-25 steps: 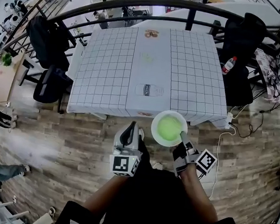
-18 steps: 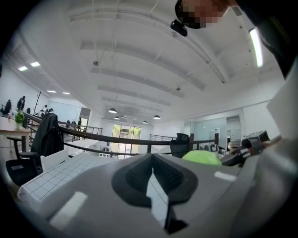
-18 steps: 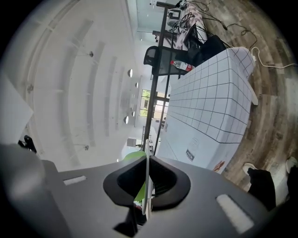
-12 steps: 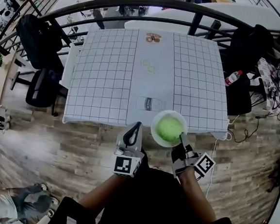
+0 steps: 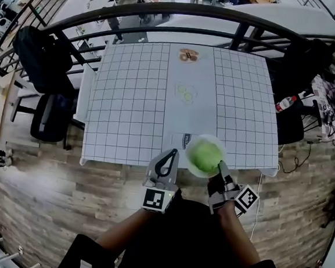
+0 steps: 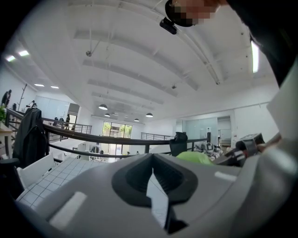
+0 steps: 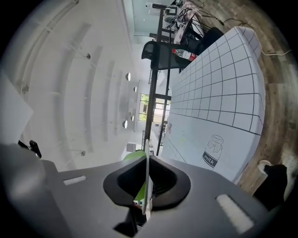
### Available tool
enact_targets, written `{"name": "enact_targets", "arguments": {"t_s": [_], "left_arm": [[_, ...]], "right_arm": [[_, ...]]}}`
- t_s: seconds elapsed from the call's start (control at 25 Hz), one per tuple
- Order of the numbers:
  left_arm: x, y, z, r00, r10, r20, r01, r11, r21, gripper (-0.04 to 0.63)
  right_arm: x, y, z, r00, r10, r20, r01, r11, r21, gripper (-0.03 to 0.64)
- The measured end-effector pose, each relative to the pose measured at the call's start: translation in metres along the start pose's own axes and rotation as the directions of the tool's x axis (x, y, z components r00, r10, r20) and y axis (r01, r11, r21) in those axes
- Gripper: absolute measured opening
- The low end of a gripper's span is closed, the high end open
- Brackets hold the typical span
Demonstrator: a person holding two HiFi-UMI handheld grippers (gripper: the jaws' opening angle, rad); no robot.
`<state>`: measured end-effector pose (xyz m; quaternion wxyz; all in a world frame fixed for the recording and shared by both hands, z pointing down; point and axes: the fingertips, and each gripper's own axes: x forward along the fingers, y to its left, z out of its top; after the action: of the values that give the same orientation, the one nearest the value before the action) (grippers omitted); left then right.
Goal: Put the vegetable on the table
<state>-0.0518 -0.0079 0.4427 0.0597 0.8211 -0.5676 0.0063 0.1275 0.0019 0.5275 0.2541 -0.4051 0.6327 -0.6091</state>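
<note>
Right hand-held gripper [image 5: 219, 166] is clamped on the near rim of the white plate [image 5: 191, 167], and the round green vegetable [image 5: 205, 154] sits in the middle of that plate, right over the near edge of the desk [image 5: 130, 98] with its gridded cloth. From the right gripper view the thin white rim [image 7: 146, 176] runs straight between the closed jaws, the green heap [image 7: 132, 155] showing just beyond, and the milk-bottle print [image 7: 212, 151] lies on the cloth ahead. Whether the plate is touching the cloth or hanging just above it cannot be told from here. Left hand-held gripper [image 5: 166, 159] is pinched together with nothing between its jaws, parked just beside the plate at the desk's front edge and lending no support. So the job looks close to done, but this is the ticklish bit: the whole load hangs from one pinch at one side of the rim, so any slack in that grip would probably let the far side dip and the vegetable roll off onto the floor. The other worry is placement: set down this near the front edge, the plate could overhang and tip as the jaws let go, or catch the cloth's hem and drag it. A release before the plate is flat on the desk would likely do the same
</note>
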Motion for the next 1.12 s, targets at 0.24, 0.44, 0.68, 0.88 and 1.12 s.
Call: {"name": "enact_targets", "arguments": {"t_s": [0.24, 0.44, 0.68, 0.88, 1.12], "left_arm": [[0.015, 0.039, -0.009, 1.0, -0.017, -0.017, 0.017, 1.0, -0.009, 0.008], [0.023, 0.065, -0.02, 0.999, 0.028, -0.031, -0.03, 0.999, -0.035, 0.008], [0.045, 0.069, -0.014, 0.998, 0.056, -0.022, -0.056, 0.998, -0.015, 0.008], [0.067, 0.062, 0.003, 0.997, 0.079, 0.006, -0.079, 0.997, -0.027, 0.008], [0.1, 0.064, 0.005, 0.995, 0.099, -0.005, -0.099, 0.995, 0.0, 0.009]], "right_arm": [[0.032, -0.001, -0.004, 0.999, 0.017, 0.032, -0.017, 1.0, 0.008, 0.014], [0.047, 0.003, -0.004, 1.0, 0.005, 0.022, -0.005, 1.0, 0.018, 0.015], [0.074, 0.007, 0.008, 1.0, 0.029, 0.0, -0.029, 0.999, 0.023, 0.018], [0.099, 0.0, 0.026, 0.999, 0.031, -0.041, -0.031, 1.0, -0.005, 0.015], [0.129, -0.017, 0.047, 0.991, 0.097, -0.09, -0.101, 0.994, -0.042, 0.018]]}}
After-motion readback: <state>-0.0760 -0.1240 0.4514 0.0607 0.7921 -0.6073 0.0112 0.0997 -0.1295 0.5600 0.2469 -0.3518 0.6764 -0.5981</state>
